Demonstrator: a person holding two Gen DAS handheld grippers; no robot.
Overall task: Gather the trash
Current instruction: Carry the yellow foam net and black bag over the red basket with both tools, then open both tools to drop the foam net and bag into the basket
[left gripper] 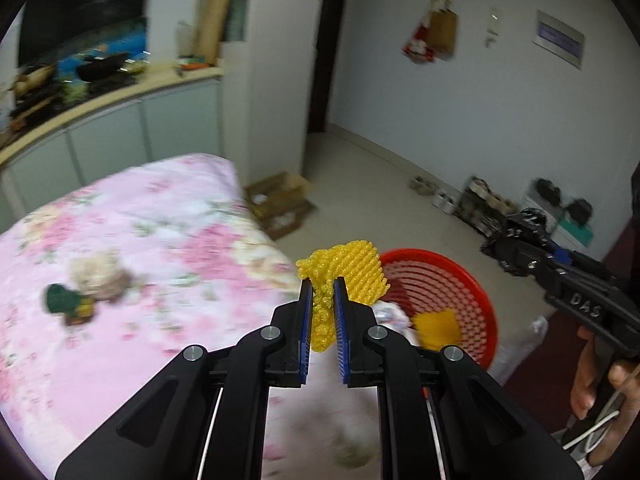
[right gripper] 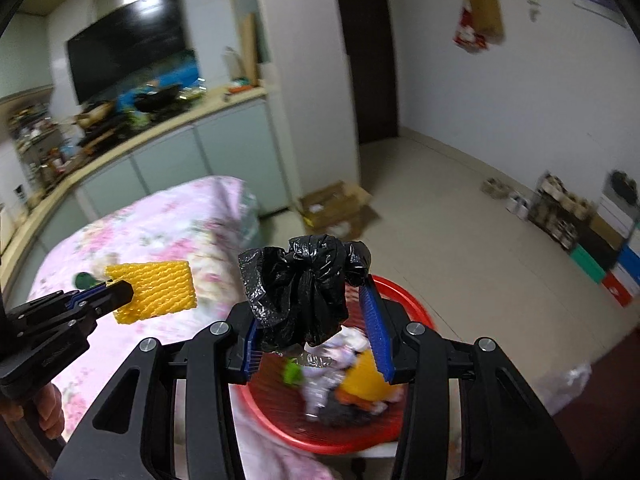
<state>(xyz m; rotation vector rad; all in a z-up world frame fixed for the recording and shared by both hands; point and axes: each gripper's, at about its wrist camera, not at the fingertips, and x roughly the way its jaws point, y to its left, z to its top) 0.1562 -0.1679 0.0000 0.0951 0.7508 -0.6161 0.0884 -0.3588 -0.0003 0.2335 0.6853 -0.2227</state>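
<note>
The matte black plastic left gripper (left gripper: 323, 286) is showing two flat fingers faced with ribbed blue pads (left gripper: 306, 322), and round silver screws are gleaming on its angular linkage arms. The matching black right gripper (right gripper: 316, 304) is wearing raised "DAS" lettering on its body. A thin white cable is trailing past the bare-skinned right hand (left gripper: 600, 396) wrapping its black handle.

The left gripper (left gripper: 323, 286) is clamping yellow foam netting (left gripper: 348, 270) beside the red basket (left gripper: 472, 280). The right gripper (right gripper: 316, 312) is gripping a crumpled black bag (right gripper: 300, 284) above that basket, jaws spread wide around it.
</note>
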